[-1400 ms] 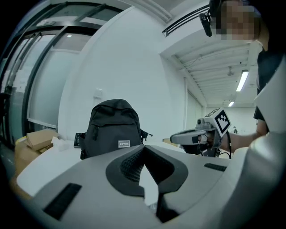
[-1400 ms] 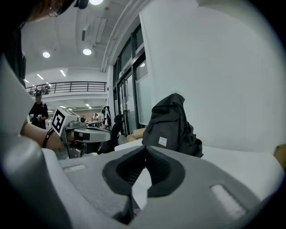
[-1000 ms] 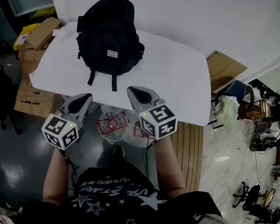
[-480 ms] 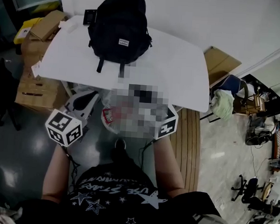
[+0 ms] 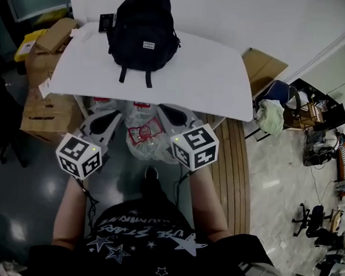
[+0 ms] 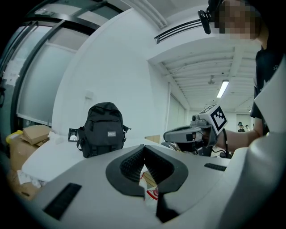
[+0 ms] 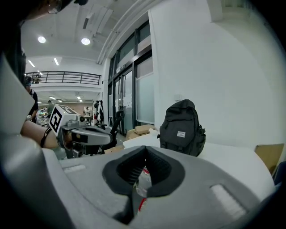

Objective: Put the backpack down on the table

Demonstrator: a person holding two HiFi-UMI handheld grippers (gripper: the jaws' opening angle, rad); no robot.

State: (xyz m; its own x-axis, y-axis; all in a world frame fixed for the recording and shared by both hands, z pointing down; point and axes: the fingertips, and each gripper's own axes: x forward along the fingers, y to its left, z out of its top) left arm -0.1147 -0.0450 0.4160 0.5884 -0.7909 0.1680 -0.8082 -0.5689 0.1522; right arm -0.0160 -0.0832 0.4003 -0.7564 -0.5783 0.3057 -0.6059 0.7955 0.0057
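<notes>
Left gripper (image 5: 116, 115), right gripper (image 5: 162, 111) farther from backpack (image 5: 143, 29)

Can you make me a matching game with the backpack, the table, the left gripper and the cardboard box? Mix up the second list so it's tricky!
Things:
1. backpack
2. table
3. left gripper
4. box

What fits:
A. white
B. brown, beside the table
C. black, standing on the table
D. jaws shut, holding nothing

Pairs: 1-C, 2-A, 3-D, 4-B
</notes>
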